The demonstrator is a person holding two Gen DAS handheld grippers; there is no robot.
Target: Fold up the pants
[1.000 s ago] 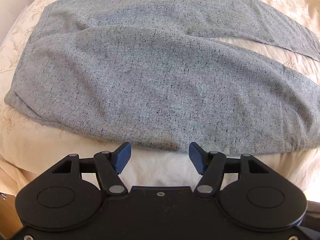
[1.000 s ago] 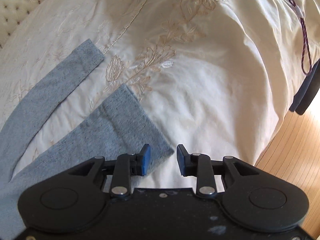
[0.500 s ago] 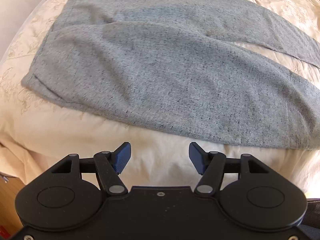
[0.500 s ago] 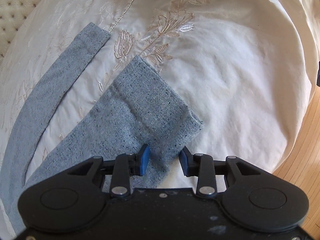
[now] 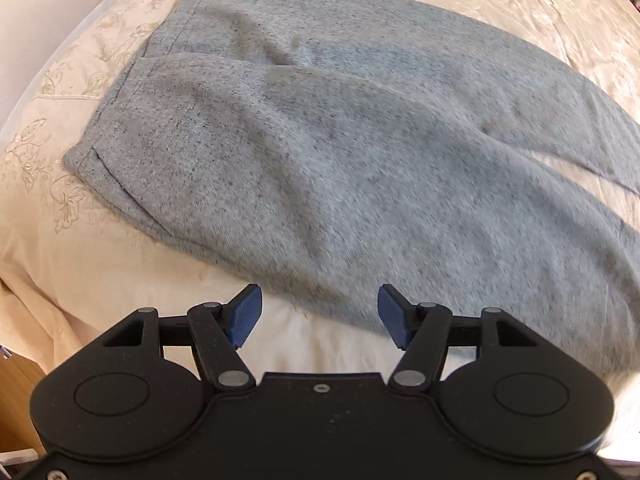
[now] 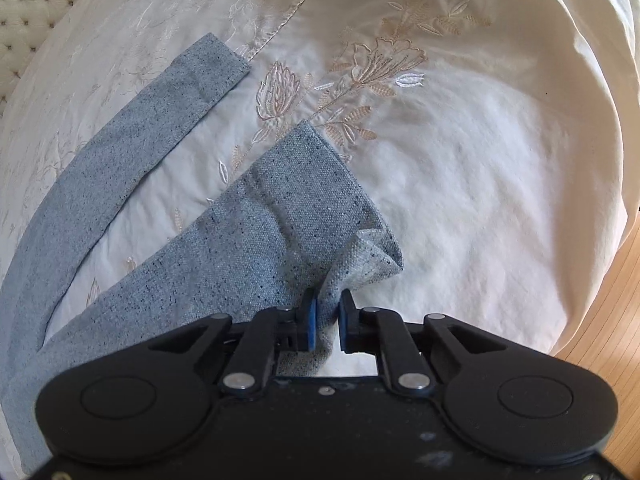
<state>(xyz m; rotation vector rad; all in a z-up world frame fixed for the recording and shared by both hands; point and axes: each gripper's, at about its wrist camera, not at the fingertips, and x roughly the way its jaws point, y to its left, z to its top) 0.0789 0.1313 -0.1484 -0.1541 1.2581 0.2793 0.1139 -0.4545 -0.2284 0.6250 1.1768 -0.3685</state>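
Now the right gripper (image 6: 327, 322) has just been closing, and its blue pads (image 6: 310, 330) pinch the near cuff (image 6: 320, 216) of the grey pants (image 5: 340, 152), where a second ago the jaws stood apart over the cuff's corner; the hem corner ahead of the fingers is bunched and turned up, showing its paler inner face, while it lay flat before. The left gripper (image 5: 318, 316) stands wide open with nothing between its pads, as it did earlier, but the waistband (image 5: 120, 120) has slid from the far left toward ahead-left of it, and the pants' near edge lies just ahead of the right-hand pad. Only the left wrist view shows the waist end and the thighs spread on the cream embroidered bedspread (image 5: 80, 264); only the right wrist view shows both leg ends, the far cuff (image 6: 208, 68) lying flat ahead and to the left, well apart from the gripped one, with a tufted headboard (image 6: 36, 4) far left and wood floor (image 6: 600, 320) to the right
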